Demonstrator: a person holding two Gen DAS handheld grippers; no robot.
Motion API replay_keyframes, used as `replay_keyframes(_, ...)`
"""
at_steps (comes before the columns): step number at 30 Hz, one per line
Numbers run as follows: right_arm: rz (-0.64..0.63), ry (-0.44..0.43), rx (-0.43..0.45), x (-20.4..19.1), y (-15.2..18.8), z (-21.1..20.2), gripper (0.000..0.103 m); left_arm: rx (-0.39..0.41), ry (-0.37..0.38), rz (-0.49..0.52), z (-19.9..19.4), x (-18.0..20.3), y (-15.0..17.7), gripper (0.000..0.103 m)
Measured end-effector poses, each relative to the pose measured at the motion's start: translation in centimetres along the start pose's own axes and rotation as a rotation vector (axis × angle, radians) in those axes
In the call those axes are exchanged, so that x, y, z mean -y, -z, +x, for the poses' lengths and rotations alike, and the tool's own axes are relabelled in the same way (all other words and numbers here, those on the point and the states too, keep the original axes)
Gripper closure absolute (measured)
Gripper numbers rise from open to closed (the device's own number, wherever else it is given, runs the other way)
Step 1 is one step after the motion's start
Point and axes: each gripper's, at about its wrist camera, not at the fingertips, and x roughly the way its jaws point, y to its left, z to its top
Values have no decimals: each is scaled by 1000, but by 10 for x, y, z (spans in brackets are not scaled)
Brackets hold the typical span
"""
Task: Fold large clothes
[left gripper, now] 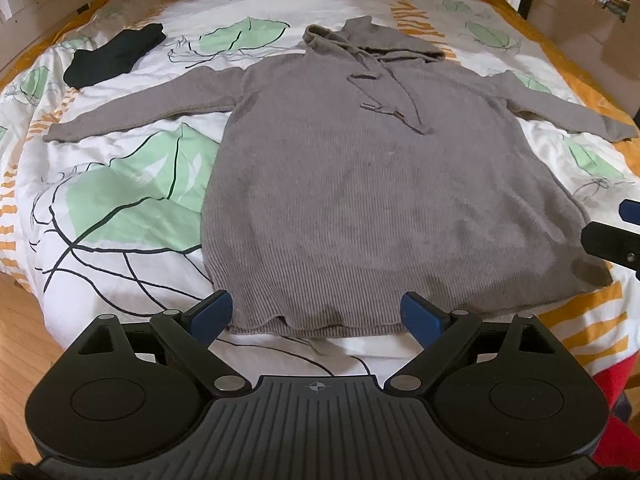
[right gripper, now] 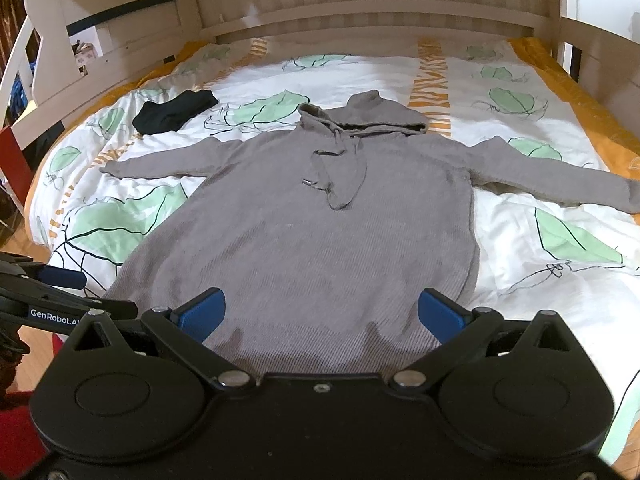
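Left wrist view is showing the left gripper (left gripper: pixel 316 314) hanging above the near hem of a grey hooded sweater (left gripper: pixel 372 184), its blue-padded fingers (left gripper: pixel 212 312) standing wide apart with nothing between them; the hem is lying just beyond and below the fingertips, and whether the pads are touching the cloth I cannot tell. The right gripper (right gripper: pixel 322 310) is hovering over the lower right part of the same garment, its jaws likewise spread wide and gripping nothing, with the ribbed knit filling the gap between the two blue pads. In the right wrist view the left gripper (right gripper: pixel 60 276) is showing at the left edge, beside the sweater's lower left side; in the left wrist view a finger of the right gripper (left gripper: pixel 612 240) is poking in from the right edge. The sweater is lying flat, front up, on a bed (left gripper: pixel 120 200) covered with a white quilt printed with green leaves and orange bands, the hood (right gripper: pixel 360 116) pointing toward the wooden headboard (right gripper: pixel 360 20) and both sleeves stretching straight out to the sides. Two drawstrings (left gripper: pixel 400 92) are trailing down the chest. A small dark folded garment (left gripper: pixel 114 56) is sitting well apart, beyond the left sleeve.
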Motion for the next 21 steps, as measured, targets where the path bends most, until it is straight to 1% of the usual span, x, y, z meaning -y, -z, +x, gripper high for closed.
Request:
replay_keyframes(9,7,-10,-38,1,1,12,1,-47,6,2,12,0,-1,11)
replay_keyframes(16,20,-26,-81,7,0,29,1,-87,14,-12,28,-3,-5,11)
replay_keyframes(21,58,-37,-105,18,-5,47,1,-87,22,-43,43,-8,-15,12)
